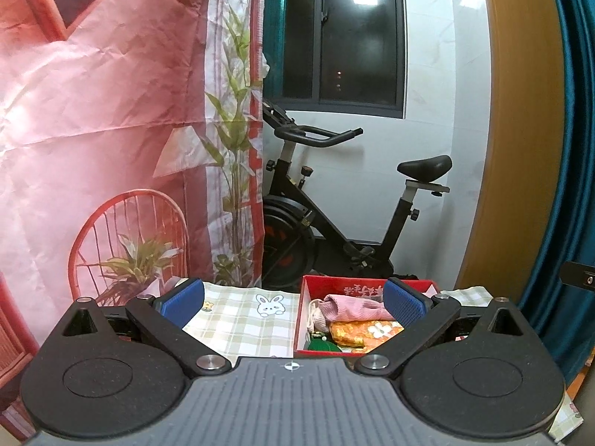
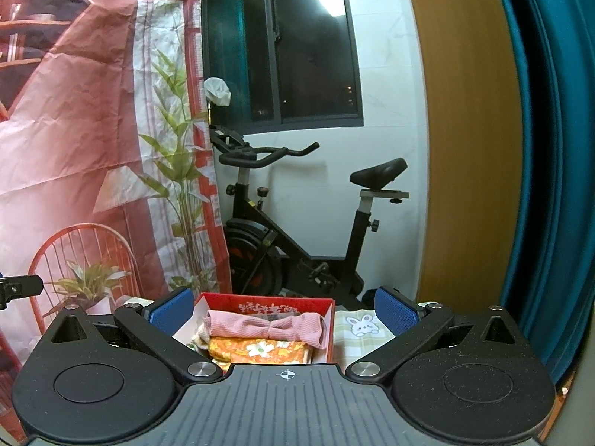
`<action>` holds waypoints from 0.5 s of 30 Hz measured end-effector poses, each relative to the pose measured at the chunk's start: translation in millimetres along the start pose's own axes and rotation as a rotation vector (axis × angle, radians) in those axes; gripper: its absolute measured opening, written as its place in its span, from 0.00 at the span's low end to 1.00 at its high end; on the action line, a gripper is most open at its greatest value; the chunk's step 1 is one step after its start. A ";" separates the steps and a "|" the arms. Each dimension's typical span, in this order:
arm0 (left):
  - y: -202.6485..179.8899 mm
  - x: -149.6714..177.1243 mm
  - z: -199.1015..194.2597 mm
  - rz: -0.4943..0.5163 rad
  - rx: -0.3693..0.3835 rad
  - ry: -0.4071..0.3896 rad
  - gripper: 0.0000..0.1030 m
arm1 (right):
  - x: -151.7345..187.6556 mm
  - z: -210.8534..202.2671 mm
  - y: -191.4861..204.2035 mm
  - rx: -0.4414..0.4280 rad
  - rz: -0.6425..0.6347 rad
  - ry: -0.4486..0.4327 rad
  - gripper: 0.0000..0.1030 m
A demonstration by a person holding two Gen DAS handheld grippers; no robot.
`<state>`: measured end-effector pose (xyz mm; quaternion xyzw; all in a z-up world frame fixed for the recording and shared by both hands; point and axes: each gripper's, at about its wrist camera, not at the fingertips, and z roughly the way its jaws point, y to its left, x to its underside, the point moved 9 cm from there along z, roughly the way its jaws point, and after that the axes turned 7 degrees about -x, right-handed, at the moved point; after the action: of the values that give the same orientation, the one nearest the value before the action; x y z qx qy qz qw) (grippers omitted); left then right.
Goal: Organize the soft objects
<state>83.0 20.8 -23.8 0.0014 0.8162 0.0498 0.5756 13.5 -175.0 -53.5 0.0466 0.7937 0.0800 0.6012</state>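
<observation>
Right hand-held gripper [image 2: 284, 316] spread wide, empty; red box [image 2: 329, 329] dead ahead, pink cloth [image 2: 266, 327] long axis crosswise to fingers. Left hand-held gripper [image 1: 293, 303] wide too, box off right.

- The fingers [image 1: 182, 303] are showing blue pads with a rough, ribbed rubbery face on matt black plastic arms.
- The checked cloth [image 1: 245, 325] is lying soft and matt over the tabletop.
- The red box [image 2: 327, 334] is looking like smooth card.
- The pink towel [image 2: 266, 327] is showing a ribbed knit.
- The backdrop [image 1: 93, 111] is hanging creased, faintly glossy.
</observation>
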 end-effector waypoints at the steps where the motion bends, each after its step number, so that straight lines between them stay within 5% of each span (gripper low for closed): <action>1: 0.1 0.0 -0.8 0.002 -0.002 -0.002 1.00 | -0.1 0.0 0.1 0.001 0.000 0.000 1.00; 15: -0.7 -2.9 -3.8 0.015 -0.014 -0.016 1.00 | 4.2 -0.6 -2.9 0.006 -0.005 0.004 1.00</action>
<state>80.5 19.6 -19.8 0.0039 0.8112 0.0596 0.5817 11.8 -177.2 -57.8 0.0460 0.7953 0.0763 0.5996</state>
